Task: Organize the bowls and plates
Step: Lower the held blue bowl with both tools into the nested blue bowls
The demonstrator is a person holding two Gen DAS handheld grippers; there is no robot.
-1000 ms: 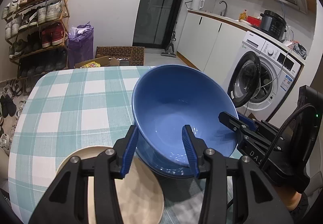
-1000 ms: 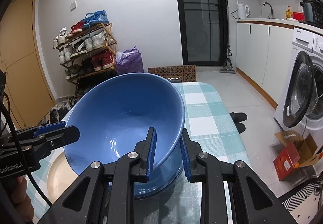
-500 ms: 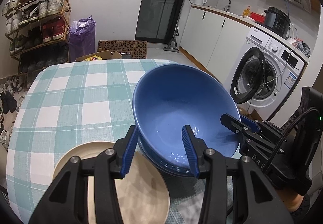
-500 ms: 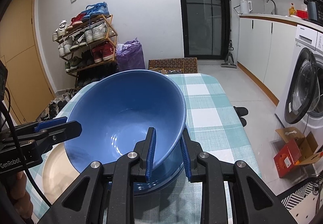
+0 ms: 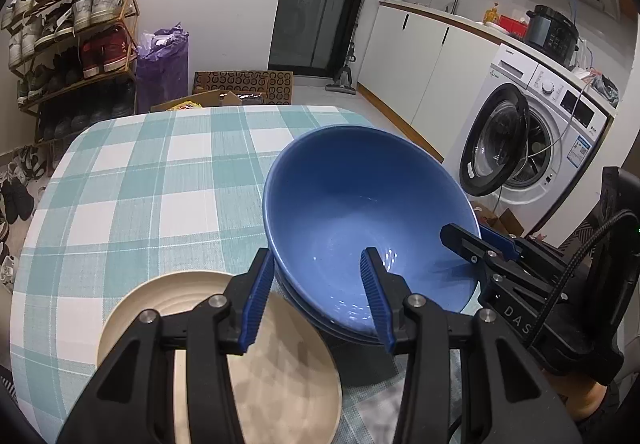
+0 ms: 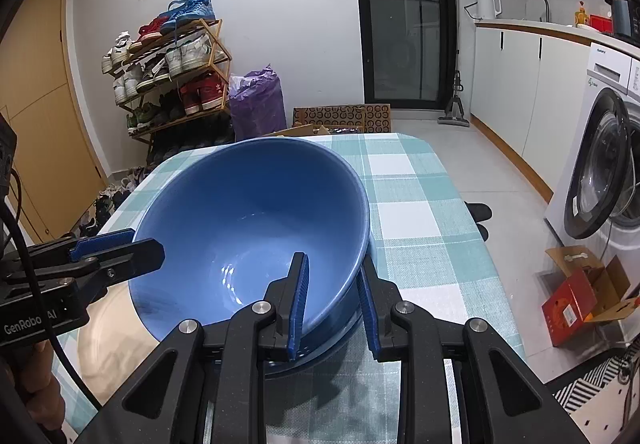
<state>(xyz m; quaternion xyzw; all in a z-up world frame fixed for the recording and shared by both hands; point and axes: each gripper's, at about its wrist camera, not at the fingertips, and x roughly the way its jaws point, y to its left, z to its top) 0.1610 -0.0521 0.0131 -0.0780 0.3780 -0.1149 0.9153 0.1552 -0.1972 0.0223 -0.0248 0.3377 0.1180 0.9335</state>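
Observation:
A large blue bowl (image 5: 360, 212) (image 6: 256, 220) sits tilted on a second blue bowl (image 5: 340, 330) (image 6: 320, 348) on the checked tablecloth. My right gripper (image 6: 330, 300) is shut on the top bowl's rim, one finger inside and one outside; it shows in the left wrist view (image 5: 476, 244) at the bowl's right edge. My left gripper (image 5: 316, 296) is open, its jaws either side of the bowl's near rim, not pressing. It shows in the right wrist view (image 6: 116, 248). A beige plate (image 5: 280, 384) lies under the left gripper.
The table (image 5: 140, 184) has a teal and white checked cloth, with its right edge near the bowls. A washing machine (image 5: 532, 148) with its door open stands to the right. A shoe rack (image 6: 172, 72) and a purple bag (image 6: 258, 104) are beyond the table.
The tilted top bowl has come lower onto the bowl beneath. Both grippers have dropped a little with it. The jaws stand as before.

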